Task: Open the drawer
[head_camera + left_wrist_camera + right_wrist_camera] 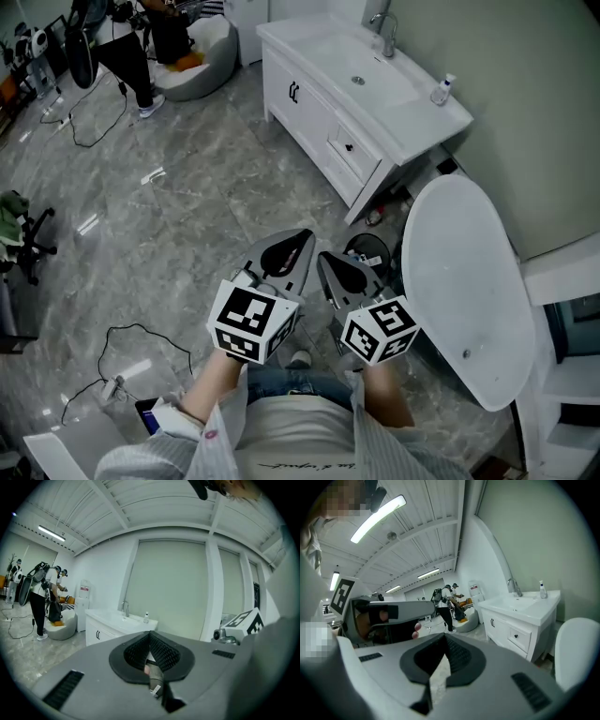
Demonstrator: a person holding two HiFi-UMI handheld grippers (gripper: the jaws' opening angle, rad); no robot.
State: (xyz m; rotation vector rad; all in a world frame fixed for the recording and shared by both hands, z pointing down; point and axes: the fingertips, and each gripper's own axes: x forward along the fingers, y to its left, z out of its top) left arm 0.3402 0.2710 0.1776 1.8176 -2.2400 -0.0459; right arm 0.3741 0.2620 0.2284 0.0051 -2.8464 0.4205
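The drawer point(352, 150) is shut, set in the front of the white sink cabinet point(309, 103) at the end nearest you, with a dark knob point(349, 147) in its middle. A faucet point(384, 33) and a small bottle point(442, 89) stand on top. A white oval slab point(464, 291) sits just beside that end, on your right, with a black round thing point(367, 251) on the floor point(216, 206) near it. Bare floor lies between you and the drawer. Your left gripper point(302, 239) is closed tip to tip and empty. Your right gripper point(326, 261) is closed and empty too. Both are well apart from the drawer.
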